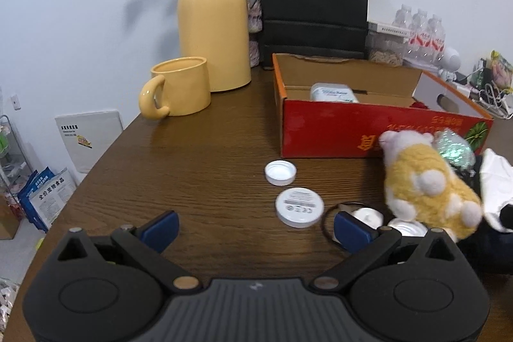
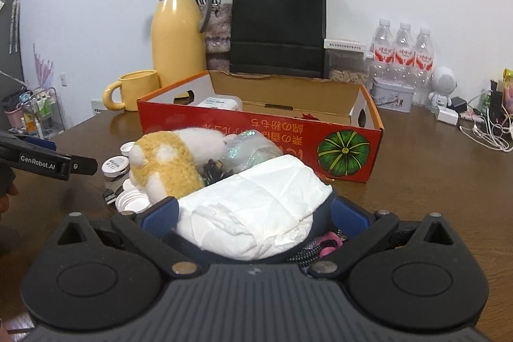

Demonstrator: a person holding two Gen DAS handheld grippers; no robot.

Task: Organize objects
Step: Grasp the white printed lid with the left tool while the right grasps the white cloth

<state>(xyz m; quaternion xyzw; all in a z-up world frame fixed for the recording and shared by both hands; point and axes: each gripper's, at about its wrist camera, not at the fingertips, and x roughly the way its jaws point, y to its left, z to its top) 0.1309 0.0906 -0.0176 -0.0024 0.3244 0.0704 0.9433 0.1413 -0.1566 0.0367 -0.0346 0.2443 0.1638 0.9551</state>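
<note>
My left gripper (image 1: 256, 229) hovers open and empty over the wooden table (image 1: 198, 156). Two white round lids (image 1: 280, 172) (image 1: 299, 206) lie just ahead of it, and more lids (image 1: 368, 215) sit by its right finger. A yellow and white plush toy (image 1: 426, 185) (image 2: 166, 162) lies in front of the red cardboard box (image 1: 368, 133) (image 2: 256, 130), which holds a white packet (image 1: 333, 92). My right gripper (image 2: 255, 215) is open around a white folded padded item (image 2: 253, 210) lying on a pile. A shiny crinkled bag (image 2: 253, 149) sits beside the toy.
A yellow mug (image 1: 179, 88), a yellow thermos (image 1: 213, 28) and a black paper bag (image 1: 315, 5) stand at the back. Water bottles (image 2: 404, 53), a tin (image 2: 392, 93), a small white robot figure (image 2: 444, 88) and cables (image 2: 487, 133) fill the back right.
</note>
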